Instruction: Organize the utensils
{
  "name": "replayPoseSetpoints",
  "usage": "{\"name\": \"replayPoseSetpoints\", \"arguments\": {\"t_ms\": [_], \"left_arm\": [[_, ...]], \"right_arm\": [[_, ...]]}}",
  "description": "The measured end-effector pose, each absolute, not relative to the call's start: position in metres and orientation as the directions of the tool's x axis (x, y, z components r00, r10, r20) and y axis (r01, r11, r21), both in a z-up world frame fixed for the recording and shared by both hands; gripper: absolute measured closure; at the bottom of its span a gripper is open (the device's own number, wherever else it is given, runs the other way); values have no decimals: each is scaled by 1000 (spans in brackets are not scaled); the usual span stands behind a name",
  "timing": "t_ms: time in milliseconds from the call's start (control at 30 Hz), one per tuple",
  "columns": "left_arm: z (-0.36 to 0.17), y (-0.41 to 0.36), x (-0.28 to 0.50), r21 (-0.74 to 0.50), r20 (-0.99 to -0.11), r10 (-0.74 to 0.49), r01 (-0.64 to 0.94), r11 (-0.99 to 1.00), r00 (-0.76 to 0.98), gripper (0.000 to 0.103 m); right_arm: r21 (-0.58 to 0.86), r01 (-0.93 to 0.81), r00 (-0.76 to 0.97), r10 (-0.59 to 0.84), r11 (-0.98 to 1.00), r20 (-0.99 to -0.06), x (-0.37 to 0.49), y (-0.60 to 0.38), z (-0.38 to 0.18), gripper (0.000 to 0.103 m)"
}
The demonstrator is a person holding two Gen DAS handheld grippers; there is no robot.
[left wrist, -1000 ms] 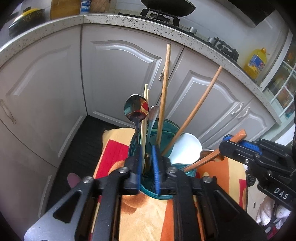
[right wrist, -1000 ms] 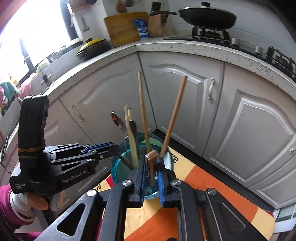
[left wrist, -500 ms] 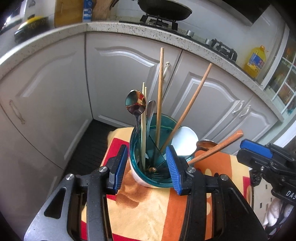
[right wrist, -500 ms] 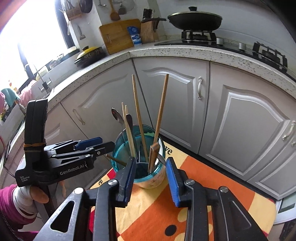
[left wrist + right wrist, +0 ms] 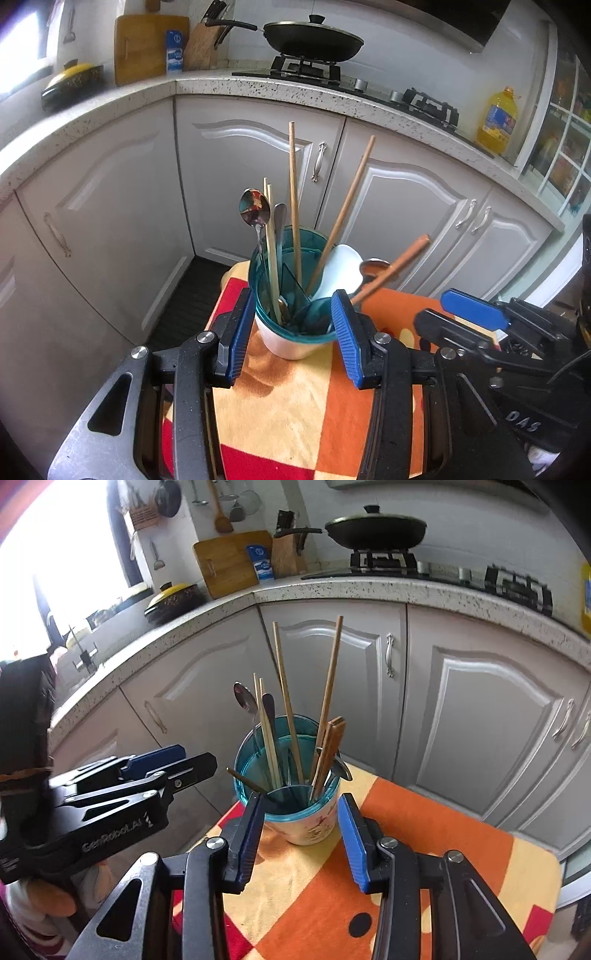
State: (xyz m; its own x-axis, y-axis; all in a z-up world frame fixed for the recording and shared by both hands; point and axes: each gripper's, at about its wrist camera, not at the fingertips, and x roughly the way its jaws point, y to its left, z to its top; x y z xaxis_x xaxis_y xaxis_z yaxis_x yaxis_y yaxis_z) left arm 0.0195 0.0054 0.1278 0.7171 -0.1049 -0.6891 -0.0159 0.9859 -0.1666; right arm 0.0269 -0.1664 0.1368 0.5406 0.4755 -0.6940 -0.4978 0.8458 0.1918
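Flanking the holder without contact, left claw has its jaws wide apart, empty. Right claw: jaws opening, nothing between them, pads clear of the holder too. Holder stands upright on the orange-yellow cloth, dead ahead at 12 o'clock in both wrist views. Inside it: two long sticks, pale chopsticks, metal spoon bowl-up, white spoon, wooden-handled utensil leaning toward 2 o'clock. Beyond: cabinet doors, speckled worktop, pan on the stove.
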Motion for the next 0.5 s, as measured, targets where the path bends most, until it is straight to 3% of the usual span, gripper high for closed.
{"name": "replayPoseSetpoints", "arguments": {"t_ms": [500], "left_arm": [[144,1,-17,-98,-653,-8,-74,992,758,61]], "right_arm": [[209,-468,581,477,859,-659,4,-171,149,61]]}}
